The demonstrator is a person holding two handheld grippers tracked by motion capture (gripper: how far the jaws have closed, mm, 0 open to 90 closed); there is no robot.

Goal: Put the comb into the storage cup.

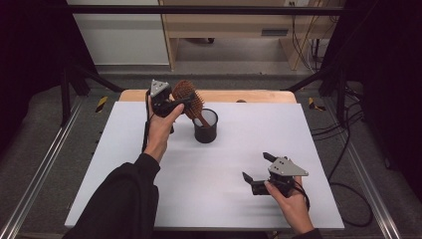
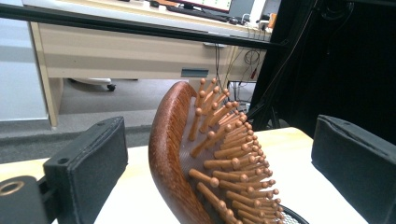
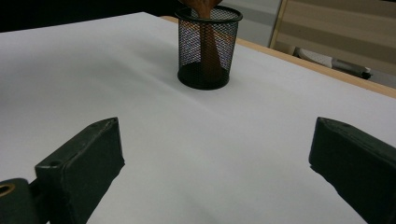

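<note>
Hairbrush [image 1: 188,97] stands handle-down in the mesh cup [image 1: 205,127], its head between your left gripper's [image 1: 180,104] spread jaws, untouched. Your right gripper [image 1: 258,171] hovers open, well apart.

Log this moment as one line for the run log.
left gripper: open around wooden paddle hairbrush | brush handle in black mesh cup | right gripper: open, apart on white table
</note>
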